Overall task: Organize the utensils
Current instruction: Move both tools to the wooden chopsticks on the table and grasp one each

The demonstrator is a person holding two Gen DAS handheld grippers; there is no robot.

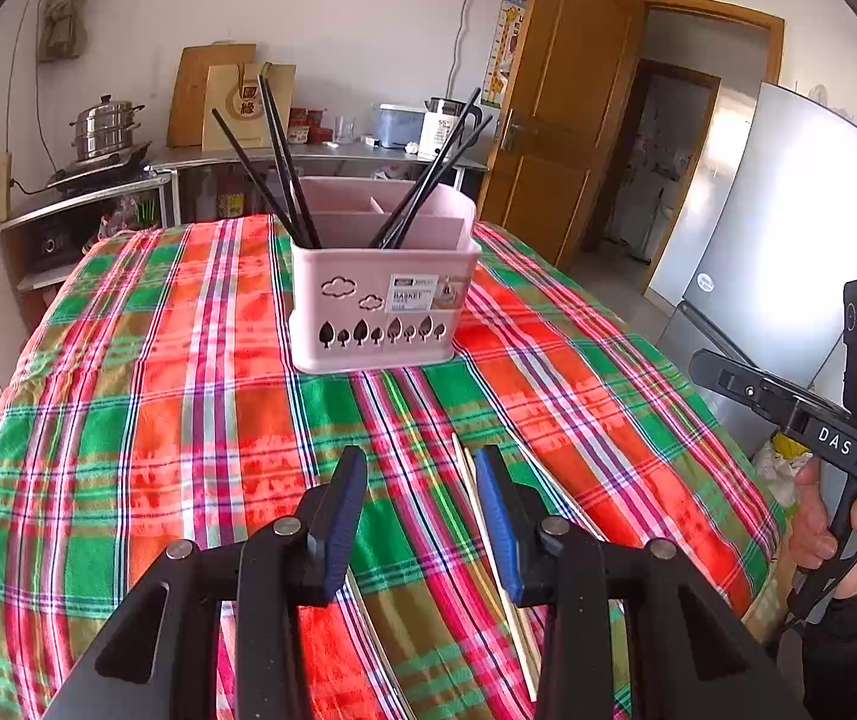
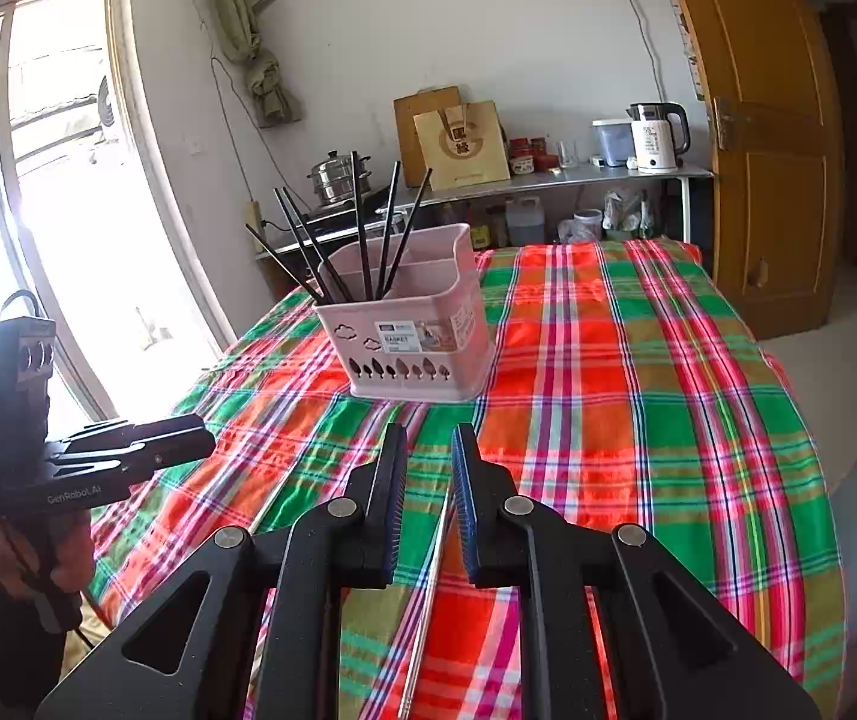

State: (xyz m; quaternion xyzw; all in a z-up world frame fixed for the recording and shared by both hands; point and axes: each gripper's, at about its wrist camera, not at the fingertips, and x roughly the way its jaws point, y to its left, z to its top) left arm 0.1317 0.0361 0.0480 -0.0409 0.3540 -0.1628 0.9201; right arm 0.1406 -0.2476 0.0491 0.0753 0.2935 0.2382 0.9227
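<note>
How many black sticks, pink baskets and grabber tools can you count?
Black chopsticks: 6, all standing in the basket
Pink basket: 1
Grabber tools: 2, the left gripper and the right gripper
Total: 9

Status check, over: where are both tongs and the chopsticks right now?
Left tongs open, empty, over the pale chopsticks on the cloth. Right tongs open, empty, above a metal chopstick. Black chopsticks already in pink basket. Path clear.
</note>
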